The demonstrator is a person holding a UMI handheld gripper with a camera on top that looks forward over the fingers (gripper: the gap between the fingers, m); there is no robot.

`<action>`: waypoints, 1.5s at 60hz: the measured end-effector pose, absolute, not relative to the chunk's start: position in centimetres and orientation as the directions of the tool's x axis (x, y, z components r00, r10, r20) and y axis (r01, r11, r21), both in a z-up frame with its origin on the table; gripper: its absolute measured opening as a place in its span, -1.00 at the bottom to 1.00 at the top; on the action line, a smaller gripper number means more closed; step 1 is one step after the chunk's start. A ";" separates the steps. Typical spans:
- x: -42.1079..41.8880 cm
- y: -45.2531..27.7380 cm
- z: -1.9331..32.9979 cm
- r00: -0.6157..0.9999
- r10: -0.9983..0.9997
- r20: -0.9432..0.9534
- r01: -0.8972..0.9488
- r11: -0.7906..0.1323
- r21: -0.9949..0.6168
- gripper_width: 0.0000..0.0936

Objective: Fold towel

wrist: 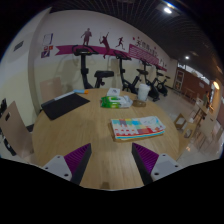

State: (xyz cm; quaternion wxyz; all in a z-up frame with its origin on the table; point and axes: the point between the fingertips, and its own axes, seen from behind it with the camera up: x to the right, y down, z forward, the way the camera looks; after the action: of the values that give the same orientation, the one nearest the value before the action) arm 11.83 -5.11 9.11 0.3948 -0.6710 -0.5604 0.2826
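A folded towel with coloured stripes and patterns lies on the wooden table, beyond my fingers and a little to the right. My gripper is held above the table's near part, well short of the towel. Its two fingers with purple pads stand wide apart with only bare wood between them. Nothing is held.
A dark mat lies on the table at the far left. A green and white packet and a white bottle stand at the far side. Exercise bikes line the wall behind. Wooden chairs stand to the right.
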 end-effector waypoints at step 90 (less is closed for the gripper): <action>-4.2 16.2 6.3 0.230 0.962 -0.147 0.622 -0.261 -0.739 -0.94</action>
State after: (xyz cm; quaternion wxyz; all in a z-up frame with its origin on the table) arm -4.22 16.19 6.29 0.2786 -0.7329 -0.5402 0.3056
